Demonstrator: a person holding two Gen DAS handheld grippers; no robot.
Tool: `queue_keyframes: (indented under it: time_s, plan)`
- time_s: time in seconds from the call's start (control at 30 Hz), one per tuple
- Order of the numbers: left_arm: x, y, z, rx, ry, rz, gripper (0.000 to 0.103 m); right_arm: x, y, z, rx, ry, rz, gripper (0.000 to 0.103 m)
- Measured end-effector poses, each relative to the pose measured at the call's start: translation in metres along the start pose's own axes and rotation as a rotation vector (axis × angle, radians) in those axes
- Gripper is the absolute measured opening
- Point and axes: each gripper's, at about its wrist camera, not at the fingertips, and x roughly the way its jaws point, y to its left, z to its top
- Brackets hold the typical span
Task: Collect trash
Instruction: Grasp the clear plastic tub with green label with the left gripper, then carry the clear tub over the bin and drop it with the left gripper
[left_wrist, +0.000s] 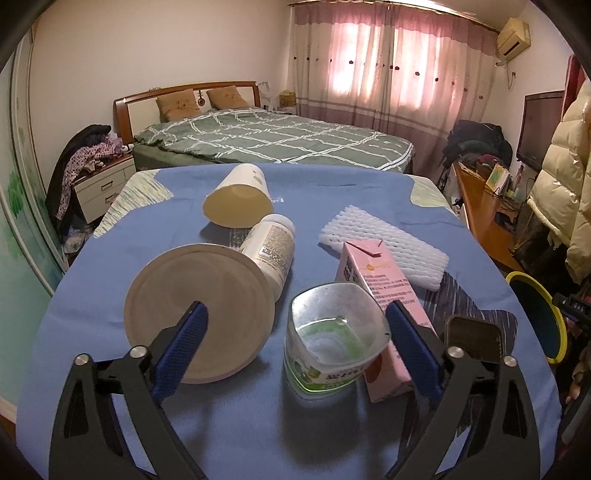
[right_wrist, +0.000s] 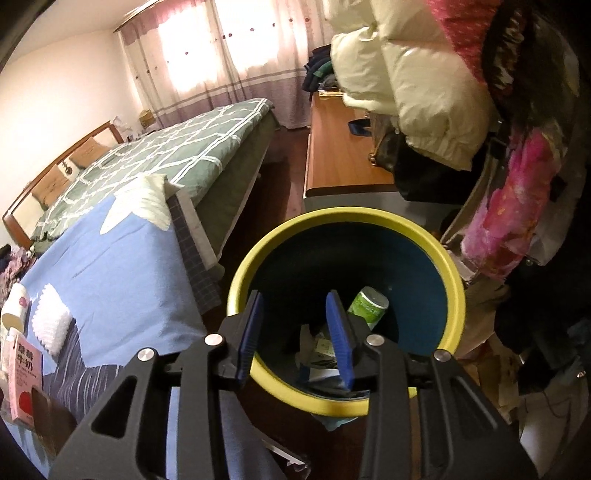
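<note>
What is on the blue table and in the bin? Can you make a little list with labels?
table: blue cloth
trash left: two paper cups, white bottle, plastic cup, pink carton, foam net
bin: yellow rim, holds a green can and scraps
left gripper: open, around the plastic cup
right gripper: open, empty, over the bin

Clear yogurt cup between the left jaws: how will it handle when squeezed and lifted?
The clear plastic cup looks thin-walled, so it will probably flex under the left gripper. It looks nearly empty, so likely light. Leftover smears inside suggest it may drip if tilted.
</note>
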Motion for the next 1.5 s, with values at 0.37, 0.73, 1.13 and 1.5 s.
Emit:
queue_keyframes:
  time_s: [0.37, 0.73, 1.13, 1.5]
  plan:
    - [0.000, -0.007, 0.003, 0.016, 0.002, -0.064, 0.053, -0.005, -0.002, 0.000, 0.009, -0.026, 0.012, 0.034]
    - [-0.066, -0.036, 0.031, 0.085, -0.108, -0.122, 0.053, -0.023, -0.020, -0.005, 0.018, -0.057, 0.025, 0.034]
    - [-0.068, -0.171, 0.052, 0.233, -0.086, -0.381, 0.053, -0.042, -0.084, -0.010, 0.101, -0.080, -0.013, 0.035]
    - [-0.017, -0.316, 0.029, 0.332, 0.094, -0.574, 0.053, -0.046, -0.135, -0.017, 0.167, -0.078, -0.021, 0.036]
